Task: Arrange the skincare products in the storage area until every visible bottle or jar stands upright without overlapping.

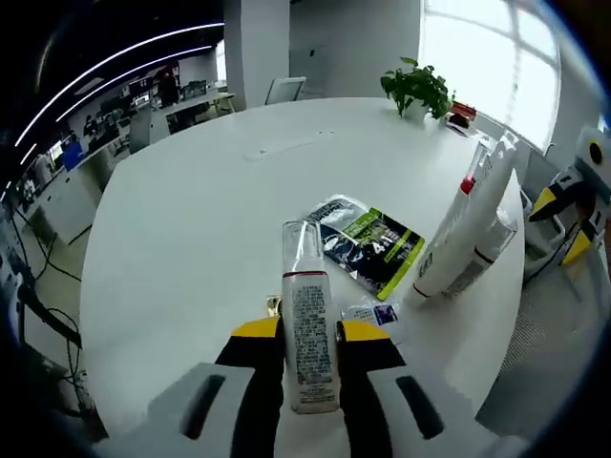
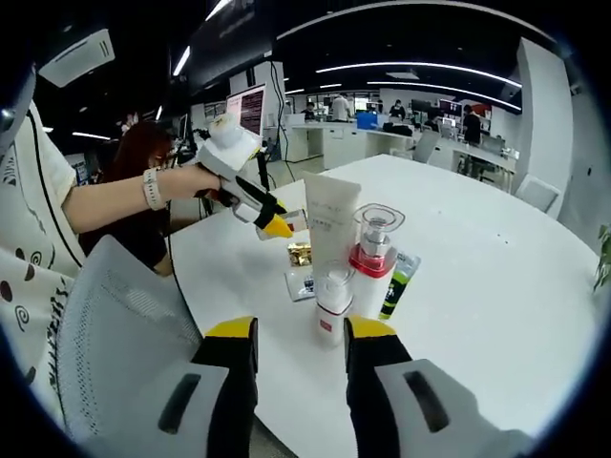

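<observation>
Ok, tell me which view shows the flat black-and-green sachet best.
The left gripper view: the flat black-and-green sachet lies fully exposed on the white round table. In the right gripper view, bottles hide most of it.

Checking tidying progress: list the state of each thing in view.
Left claw: shut on labelled bottle.
Right claw: open, empty.
Tube: upright.
Pump bottle: upright, capped.
Small bottle: upright, capped.
Sachet: lying flat.

Round white table (image 1: 191, 219), bright window (image 1: 487, 67), ceiling light strips (image 2: 401, 67)
</observation>
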A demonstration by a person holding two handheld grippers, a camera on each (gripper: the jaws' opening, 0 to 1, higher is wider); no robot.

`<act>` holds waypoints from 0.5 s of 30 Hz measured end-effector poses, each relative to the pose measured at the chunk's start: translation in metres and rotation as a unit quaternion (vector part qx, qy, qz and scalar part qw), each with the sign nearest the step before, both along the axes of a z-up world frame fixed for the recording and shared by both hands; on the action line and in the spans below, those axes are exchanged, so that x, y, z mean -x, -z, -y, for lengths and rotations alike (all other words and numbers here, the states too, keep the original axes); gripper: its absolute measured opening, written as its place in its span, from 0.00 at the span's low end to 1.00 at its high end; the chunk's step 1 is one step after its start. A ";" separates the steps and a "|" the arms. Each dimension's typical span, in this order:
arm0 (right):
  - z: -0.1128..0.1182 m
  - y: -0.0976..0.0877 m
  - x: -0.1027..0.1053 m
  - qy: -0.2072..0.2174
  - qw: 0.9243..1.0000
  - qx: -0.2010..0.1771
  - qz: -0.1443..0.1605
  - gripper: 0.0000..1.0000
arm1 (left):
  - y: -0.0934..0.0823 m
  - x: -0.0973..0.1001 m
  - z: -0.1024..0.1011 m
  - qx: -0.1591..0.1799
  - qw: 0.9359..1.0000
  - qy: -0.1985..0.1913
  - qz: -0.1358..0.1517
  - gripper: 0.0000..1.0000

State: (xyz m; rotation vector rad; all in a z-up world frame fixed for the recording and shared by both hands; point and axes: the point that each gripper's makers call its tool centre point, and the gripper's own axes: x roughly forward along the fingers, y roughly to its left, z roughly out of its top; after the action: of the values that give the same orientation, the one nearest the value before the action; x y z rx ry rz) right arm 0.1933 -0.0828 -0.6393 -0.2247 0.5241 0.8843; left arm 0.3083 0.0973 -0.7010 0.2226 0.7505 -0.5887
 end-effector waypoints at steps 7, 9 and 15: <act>-0.003 -0.004 0.000 0.004 1.000 -0.007 0.006 0.34 | -0.009 0.019 0.001 0.017 1.000 -0.001 0.015 0.16; -0.004 -0.006 0.000 0.005 1.000 -0.012 0.006 0.34 | -0.011 0.025 0.003 0.020 1.000 0.002 0.019 0.16; -0.010 -0.005 0.002 0.000 1.000 -0.017 0.005 0.37 | -0.019 0.044 0.011 0.034 0.999 0.010 0.040 0.16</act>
State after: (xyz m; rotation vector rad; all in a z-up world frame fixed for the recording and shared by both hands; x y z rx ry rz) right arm 0.1917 -0.0732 -0.6339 -0.1976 0.4990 0.8909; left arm 0.2643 0.0860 -0.6815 0.1901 0.6499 -0.6193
